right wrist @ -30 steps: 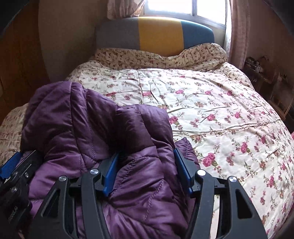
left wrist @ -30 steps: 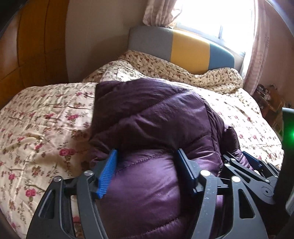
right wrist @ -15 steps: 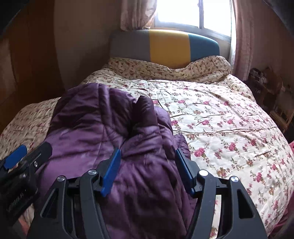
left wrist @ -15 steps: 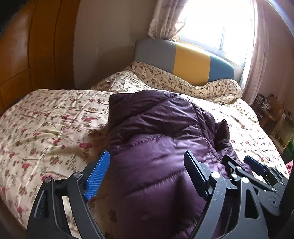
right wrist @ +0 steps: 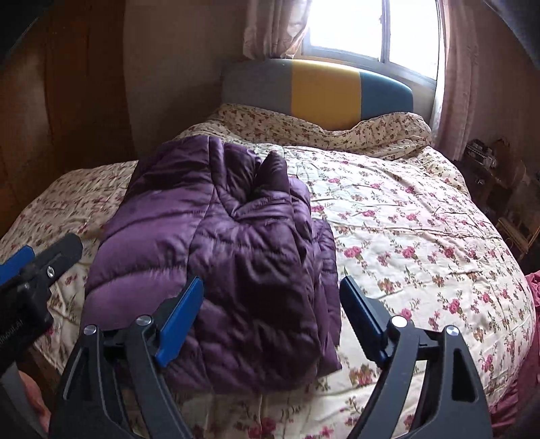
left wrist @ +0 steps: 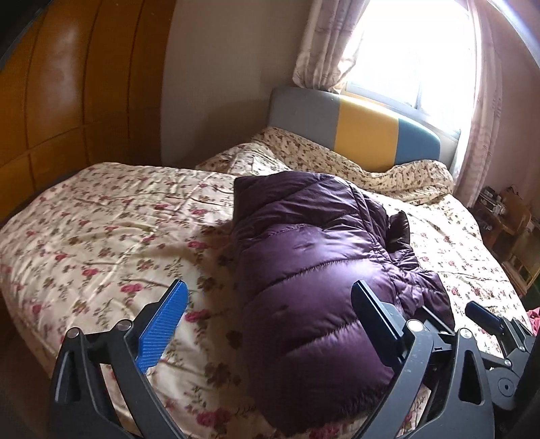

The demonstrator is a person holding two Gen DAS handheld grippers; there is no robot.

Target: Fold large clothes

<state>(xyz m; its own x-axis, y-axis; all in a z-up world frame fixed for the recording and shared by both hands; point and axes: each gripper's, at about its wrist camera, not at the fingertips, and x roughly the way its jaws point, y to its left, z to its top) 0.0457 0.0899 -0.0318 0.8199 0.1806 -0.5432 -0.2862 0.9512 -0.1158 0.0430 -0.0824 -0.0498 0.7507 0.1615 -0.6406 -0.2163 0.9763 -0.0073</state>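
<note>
A purple puffer jacket (left wrist: pixel 314 270) lies folded into a long bundle on the flowered bedspread (left wrist: pixel 101 236). In the right wrist view the jacket (right wrist: pixel 216 253) fills the left middle of the bed. My left gripper (left wrist: pixel 270 297) hangs above the jacket's near end, its jaws still opening wide, with no fabric pinched between the blue pads. My right gripper (right wrist: pixel 271 293) hovers over the jacket's near right edge, jaws also opening, and holds nothing. The left gripper (right wrist: pixel 37 263) shows at the left edge of the right wrist view.
A grey, yellow and blue headboard (right wrist: pixel 324 87) stands under a bright window (right wrist: pixel 351 27) with curtains. A wooden wardrobe (left wrist: pixel 67 84) lines the left wall. A cluttered low table (left wrist: pixel 506 216) stands at the right. Pink cloth (right wrist: pixel 533 287) lies at the bed's right edge.
Both grippers let go of the jacket, spread their jaws and drew back and up from it. The jacket now rests on the bed.
</note>
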